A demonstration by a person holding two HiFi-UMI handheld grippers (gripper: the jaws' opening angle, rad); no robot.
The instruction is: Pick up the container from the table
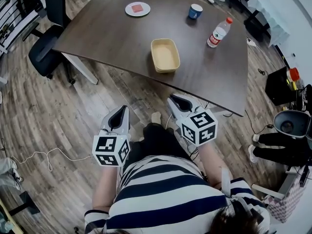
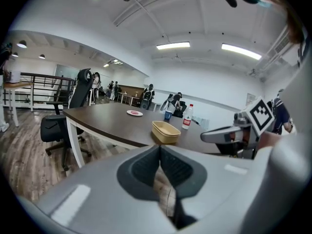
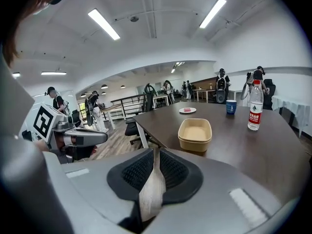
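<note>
A tan, empty rectangular container (image 1: 165,55) sits on the dark brown table (image 1: 112,33), close to its near edge. It also shows in the left gripper view (image 2: 165,131) and the right gripper view (image 3: 195,134). Both grippers hang over the wooden floor, short of the table. My left gripper (image 1: 119,112) points toward the table, its jaws closed tip to tip (image 2: 159,147) with nothing between them. My right gripper (image 1: 175,100) is nearer the table edge, below the container, and its jaws stand a narrow slit apart (image 3: 156,149), empty.
Farther back on the table are a white plate (image 1: 137,9) with a pink piece, a blue cup (image 1: 195,11) and a water bottle (image 1: 219,33). A black office chair (image 1: 46,52) stands at the table's left corner. A white cable (image 1: 44,155) lies on the floor.
</note>
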